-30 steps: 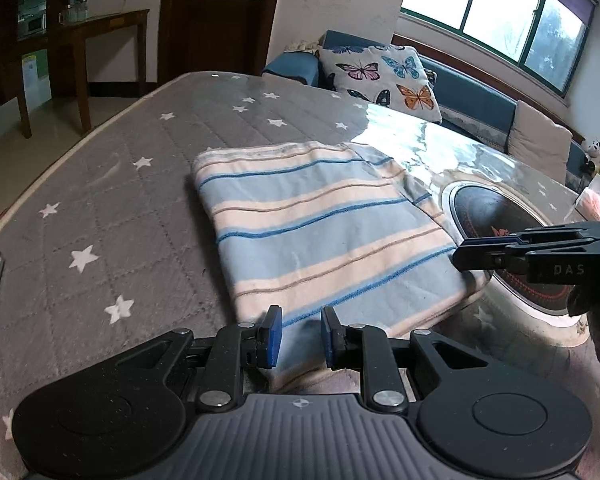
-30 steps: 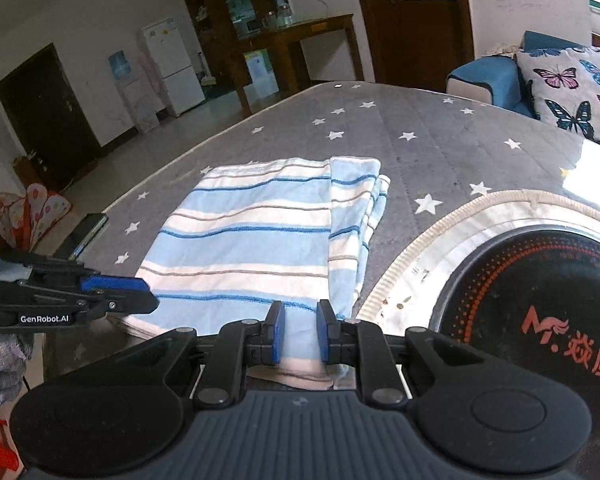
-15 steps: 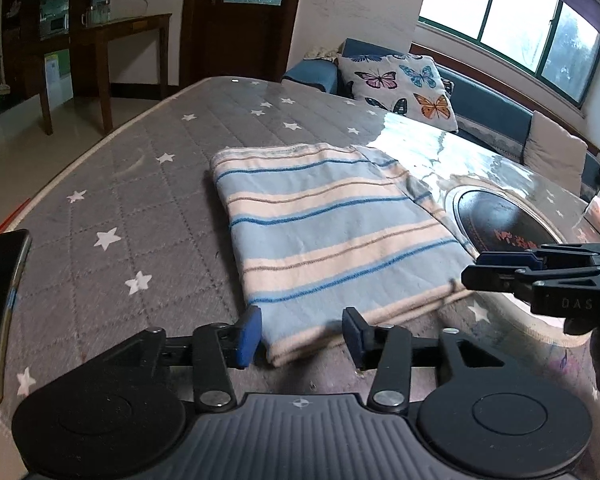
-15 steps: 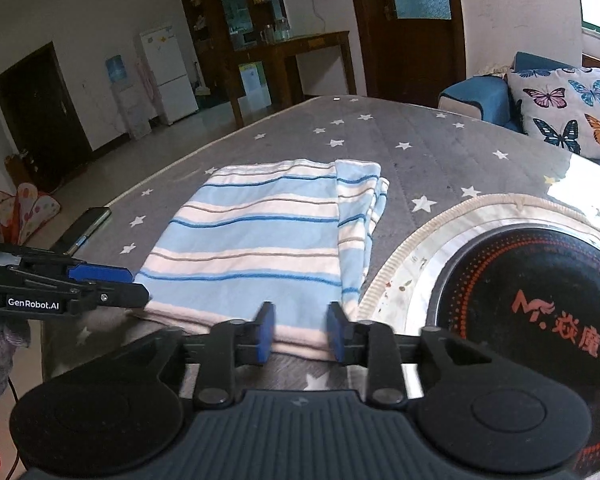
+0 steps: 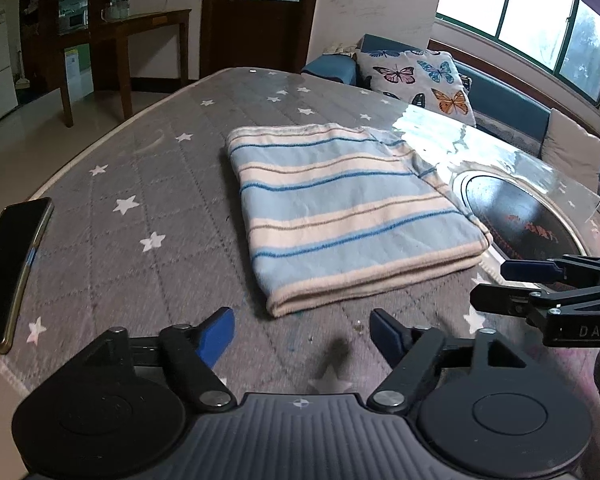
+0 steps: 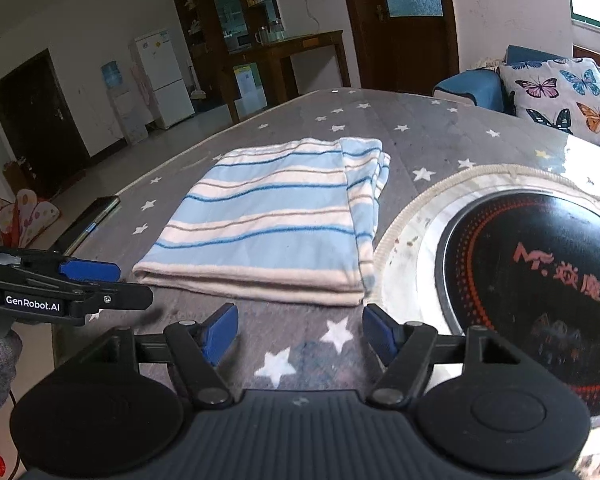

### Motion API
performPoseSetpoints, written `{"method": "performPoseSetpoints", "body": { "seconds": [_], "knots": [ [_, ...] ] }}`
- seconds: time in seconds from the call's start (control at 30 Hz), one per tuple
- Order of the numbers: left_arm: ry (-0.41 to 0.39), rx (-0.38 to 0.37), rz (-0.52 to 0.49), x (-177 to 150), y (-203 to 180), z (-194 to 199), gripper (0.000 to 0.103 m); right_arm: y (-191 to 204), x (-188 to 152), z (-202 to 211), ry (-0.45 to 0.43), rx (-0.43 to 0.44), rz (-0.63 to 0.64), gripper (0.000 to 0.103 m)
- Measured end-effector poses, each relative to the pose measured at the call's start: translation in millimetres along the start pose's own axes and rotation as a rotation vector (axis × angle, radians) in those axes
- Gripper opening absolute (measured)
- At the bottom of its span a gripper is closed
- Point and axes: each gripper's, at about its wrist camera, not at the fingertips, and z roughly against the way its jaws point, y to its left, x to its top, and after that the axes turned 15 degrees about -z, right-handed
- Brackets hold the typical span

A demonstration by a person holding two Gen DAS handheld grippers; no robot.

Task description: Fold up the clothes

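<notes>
Striped garment (image 5: 340, 204): lay folded flat on the star-patterned table cover (image 5: 140, 184).
Left gripper (image 5: 302, 330): jaws just opened wide, nothing between.
Right gripper (image 6: 300, 330): likewise, near the fold.

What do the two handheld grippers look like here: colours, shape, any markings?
Both are black plastic with blue finger pads, round side discs and a ribbed grey centre plate. The left gripper reads "GenRobot.AI" on its side, the right gripper "DAS". No cables are visible.

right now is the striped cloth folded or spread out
Folded. The blue and cream striped cloth lies as a neat rectangle on the grey star-patterned cover, with stacked layers showing along its near edge and right side.
</notes>
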Motion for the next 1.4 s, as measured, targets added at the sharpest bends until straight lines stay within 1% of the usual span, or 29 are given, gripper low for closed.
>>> {"method": "performPoseSetpoints", "body": {
  "seconds": [0.03, 0.07, 0.13, 0.17, 0.23, 0.3, 0.33, 0.4, 0.77, 0.93, 1.07, 1.17, 1.4],
  "knots": [
    [-0.001, 0.003, 0.000, -1.0, -0.8, 0.7, 0.081, 0.3, -1.2, 0.1, 0.001, -0.003, 0.000, 0.080],
    [-0.003, 0.005, 0.001, -1.8, -1.6, 1.4, 0.082, 0.9, -3.0, 0.4, 0.002, -0.006, -0.001, 0.084],
    [-0.006, 0.011, 0.007, -3.2, -2.8, 2.6, 0.088, 1.7, -5.7, 1.1, 0.001, -0.008, -0.004, 0.086],
    [-0.008, 0.013, 0.008, -4.1, -3.8, 3.4, 0.089, 2.2, -6.5, 1.5, 0.000, -0.009, -0.006, 0.090],
    [-0.011, 0.015, 0.005, -5.2, -5.9, 5.0, 0.096, 3.4, -8.3, 2.3, -0.005, -0.017, -0.012, 0.093],
    [-0.020, 0.020, -0.003, -6.1, -8.6, 7.5, 0.100, 4.6, -10.3, 3.4, -0.008, -0.019, -0.015, 0.096],
    [-0.022, 0.026, -0.008, -6.1, -10.4, 8.3, 0.103, 5.0, -11.2, 3.6, -0.006, -0.021, -0.017, 0.098],
    [-0.026, 0.046, -0.020, -5.6, -13.7, 9.6, 0.103, 6.7, -13.2, 3.2, -0.003, -0.035, -0.016, 0.103],
    [0.004, 0.066, -0.009, -14.4, -19.9, 10.9, 0.103, 15.7, -24.6, 7.7, -0.009, -0.065, 0.001, 0.103],
    [0.008, 0.097, -0.011, -16.6, -23.5, 15.3, 0.103, 16.6, -28.0, 9.3, -0.008, -0.074, -0.005, 0.103],
    [0.009, 0.102, 0.000, -20.1, -24.7, 17.5, 0.103, 19.0, -30.1, 11.5, -0.008, -0.076, -0.004, 0.103],
    [0.007, 0.117, -0.001, -23.0, -25.7, 19.3, 0.103, 20.8, -31.7, 13.1, -0.009, -0.072, -0.012, 0.103],
    [0.007, 0.139, 0.007, -28.0, -23.4, 22.3, 0.103, 24.9, -37.2, 15.6, -0.018, -0.097, -0.045, 0.103]
  ]
}}
